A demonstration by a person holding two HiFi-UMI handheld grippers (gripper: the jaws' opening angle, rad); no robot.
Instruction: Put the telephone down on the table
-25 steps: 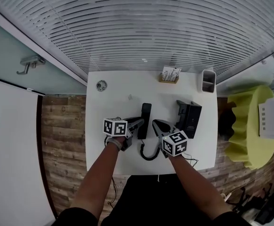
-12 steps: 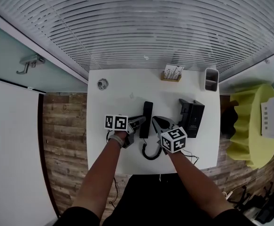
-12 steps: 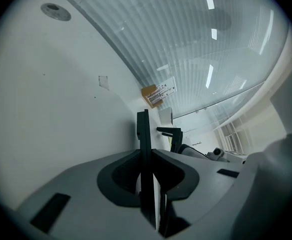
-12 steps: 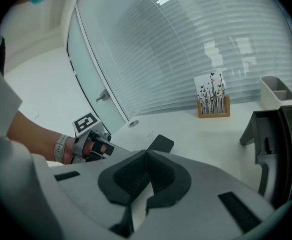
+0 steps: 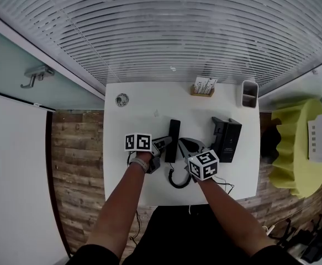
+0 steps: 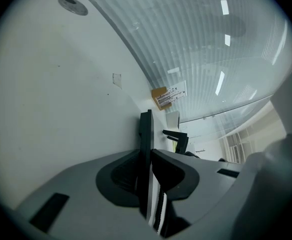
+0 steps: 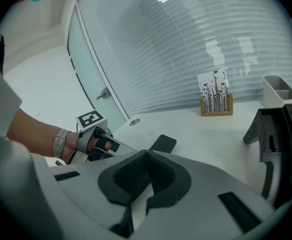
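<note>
Left gripper view has your left tool point(image 6: 146, 155) clamped on the telephone point(image 6: 146, 128) down by the surface point(image 6: 60, 94), right tool point(image 7: 145, 152) closed and empty, so next just let go gently.

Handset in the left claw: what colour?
Black. The handset shows best in the head view, dark against the white table.

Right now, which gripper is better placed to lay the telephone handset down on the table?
The left gripper: its jaws are clamped on the black handset over the white table. The right gripper is shut and holds nothing.
</note>
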